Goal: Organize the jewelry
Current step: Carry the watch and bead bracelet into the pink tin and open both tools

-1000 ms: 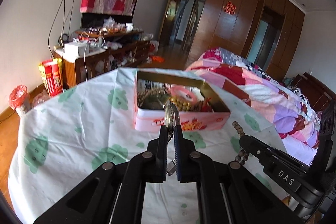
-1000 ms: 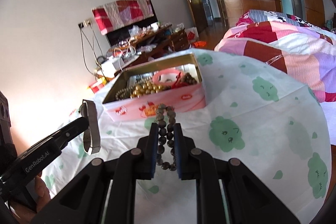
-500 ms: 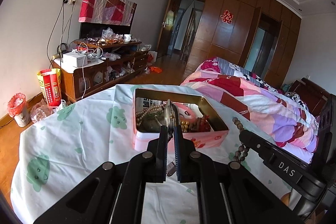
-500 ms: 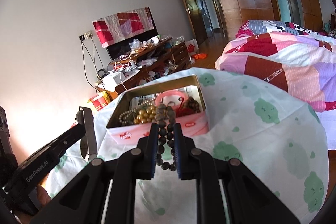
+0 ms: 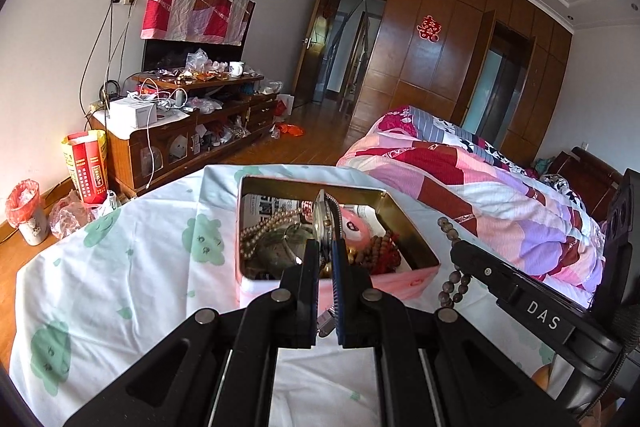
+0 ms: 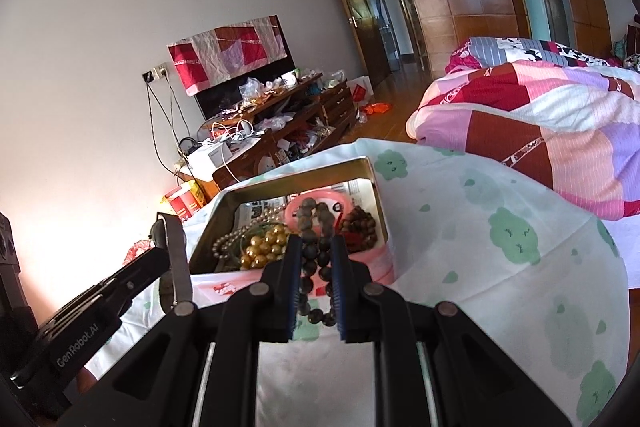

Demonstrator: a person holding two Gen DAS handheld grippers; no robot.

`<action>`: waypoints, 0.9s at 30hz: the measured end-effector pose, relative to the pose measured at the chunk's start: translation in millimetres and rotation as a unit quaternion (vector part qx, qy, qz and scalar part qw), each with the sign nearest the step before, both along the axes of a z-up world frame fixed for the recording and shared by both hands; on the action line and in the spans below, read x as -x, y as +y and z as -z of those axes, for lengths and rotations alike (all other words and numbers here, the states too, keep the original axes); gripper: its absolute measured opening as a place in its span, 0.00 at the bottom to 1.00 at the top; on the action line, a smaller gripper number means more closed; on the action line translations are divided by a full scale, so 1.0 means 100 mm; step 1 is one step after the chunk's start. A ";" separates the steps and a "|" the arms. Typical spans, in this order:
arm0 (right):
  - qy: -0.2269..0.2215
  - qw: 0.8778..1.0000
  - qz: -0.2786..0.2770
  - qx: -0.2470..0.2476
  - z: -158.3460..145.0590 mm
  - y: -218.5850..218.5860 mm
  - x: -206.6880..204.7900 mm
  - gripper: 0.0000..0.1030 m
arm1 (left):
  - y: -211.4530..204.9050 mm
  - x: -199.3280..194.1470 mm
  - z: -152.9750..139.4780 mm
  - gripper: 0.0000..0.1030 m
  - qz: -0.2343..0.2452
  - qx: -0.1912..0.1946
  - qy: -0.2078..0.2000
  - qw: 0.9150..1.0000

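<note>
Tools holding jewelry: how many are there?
2. The left tool grips a watch; the right tool grips a dark bead bracelet, both near the tin.

We see a pink tin with a brassy gold inside, holding gold beads, pale pearls, a pink ring and reddish-brown beads. The desk cloth is white with green tree-like blobs. Dark brown beads sit between black gripper fingers. The bed quilt is patched pink, red and lilac.
</note>
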State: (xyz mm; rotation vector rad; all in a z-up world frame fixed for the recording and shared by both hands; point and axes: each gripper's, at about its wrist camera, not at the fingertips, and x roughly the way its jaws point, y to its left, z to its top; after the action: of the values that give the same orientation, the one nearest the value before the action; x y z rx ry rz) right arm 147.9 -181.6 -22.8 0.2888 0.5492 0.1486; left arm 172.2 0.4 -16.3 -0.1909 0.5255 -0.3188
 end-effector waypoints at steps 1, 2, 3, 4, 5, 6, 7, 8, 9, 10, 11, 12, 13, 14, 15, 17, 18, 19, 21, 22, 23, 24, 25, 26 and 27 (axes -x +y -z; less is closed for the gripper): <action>0.000 1.000 0.001 0.000 -0.01 -0.01 -0.02 0.16 | -0.01 -0.03 -0.02 0.05 0.001 -0.001 -0.002 1.000; 0.000 1.000 0.002 -0.001 -0.02 -0.03 -0.06 0.16 | -0.02 -0.06 -0.03 0.05 0.002 -0.002 -0.004 1.000; 0.000 1.000 0.003 -0.001 -0.03 -0.03 -0.07 0.16 | -0.05 -0.10 -0.05 0.05 0.003 -0.004 -0.008 1.000; -0.002 1.000 0.004 -0.001 -0.04 -0.04 -0.10 0.16 | -0.06 -0.13 -0.07 0.05 0.004 -0.005 -0.010 1.000; -0.003 1.000 0.006 -0.001 -0.06 -0.05 -0.14 0.16 | -0.08 -0.17 -0.09 0.05 0.005 -0.007 -0.013 1.000; -0.005 1.000 0.006 0.000 -0.07 -0.06 -0.16 0.16 | -0.10 -0.22 -0.11 0.05 0.007 -0.007 -0.017 1.000; -0.007 1.000 0.007 0.002 -0.09 -0.06 -0.21 0.16 | -0.12 -0.26 -0.12 0.05 0.008 -0.008 -0.020 1.000; -0.009 1.000 0.008 0.004 -0.11 -0.05 -0.24 0.16 | -0.14 -0.30 -0.14 0.05 0.010 -0.010 -0.025 1.000; -0.011 1.000 0.010 0.006 -0.12 -0.05 -0.29 0.16 | -0.16 -0.36 -0.16 0.05 0.010 -0.012 -0.029 0.999; -0.013 1.000 0.011 0.007 -0.14 -0.05 -0.33 0.16 | -0.18 -0.41 -0.18 0.05 0.011 -0.013 -0.031 0.999; -0.015 1.000 0.013 0.007 -0.15 -0.04 -0.37 0.16 | -0.19 -0.46 -0.19 0.05 0.011 -0.014 -0.032 0.999; -0.016 1.000 0.014 0.008 -0.16 -0.05 -0.41 0.16 | -0.20 -0.50 -0.18 0.05 0.011 -0.015 -0.032 0.999; -0.018 1.000 0.016 0.009 -0.17 -0.05 -0.47 0.16 | -0.20 -0.56 -0.18 0.05 0.010 -0.016 -0.031 0.999; -0.018 1.000 0.017 0.009 -0.18 -0.05 -0.51 0.16 | -0.21 -0.60 -0.18 0.05 0.007 -0.018 -0.031 0.999; -0.019 1.000 0.019 0.011 -0.18 -0.04 -0.56 0.16 | -0.21 -0.65 -0.17 0.05 0.005 -0.019 -0.029 0.999; -0.018 0.999 0.022 0.016 -0.17 -0.05 -0.66 0.16 | -0.22 -0.75 -0.15 0.05 0.001 -0.019 -0.026 0.999; -0.016 0.999 0.024 0.018 -0.16 -0.04 -0.72 0.16 | -0.23 -0.79 -0.13 0.05 -0.004 -0.019 -0.023 1.000; -0.016 0.999 0.025 0.020 -0.16 -0.05 -0.75 0.16 | -0.24 -0.83 -0.11 0.05 -0.006 -0.018 -0.020 1.000; -0.013 0.999 0.031 0.025 -0.13 -0.04 -0.85 0.16 | -0.25 -0.90 -0.07 0.05 -0.010 -0.018 -0.014 1.000; -0.012 0.999 0.032 0.026 -0.11 -0.04 -0.87 0.16 | -0.27 -0.94 -0.06 0.05 -0.011 -0.020 -0.012 1.000; -0.010 0.999 0.035 0.030 -0.10 -0.04 -0.91 0.16 | -0.29 -0.98 -0.04 0.05 -0.013 -0.024 -0.010 1.000; -0.008 0.999 0.038 0.030 -0.08 -0.05 -0.95 0.16 | -0.31 -1.00 -0.03 0.05 -0.014 -0.027 -0.008 1.000; -0.007 0.999 0.041 0.029 -0.08 -0.06 -0.97 0.16 | -0.33 -1.02 -0.02 0.05 -0.014 -0.029 -0.006 0.999; -0.005 0.999 0.045 0.026 -0.06 -0.08 -1.01 0.16 | -0.34 -1.04 0.00 0.05 -0.015 -0.029 -0.004 0.999; -0.003 0.999 0.048 0.022 -0.05 -0.09 -1.04 0.16 | -0.35 -1.06 0.01 0.05 -0.015 -0.030 -0.001 0.999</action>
State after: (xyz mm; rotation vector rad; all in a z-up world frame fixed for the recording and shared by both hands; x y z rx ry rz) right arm 252.1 -190.4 -17.5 0.2716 0.5315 0.0450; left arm 278.2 -34.5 -17.7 -0.1399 0.5284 -0.2735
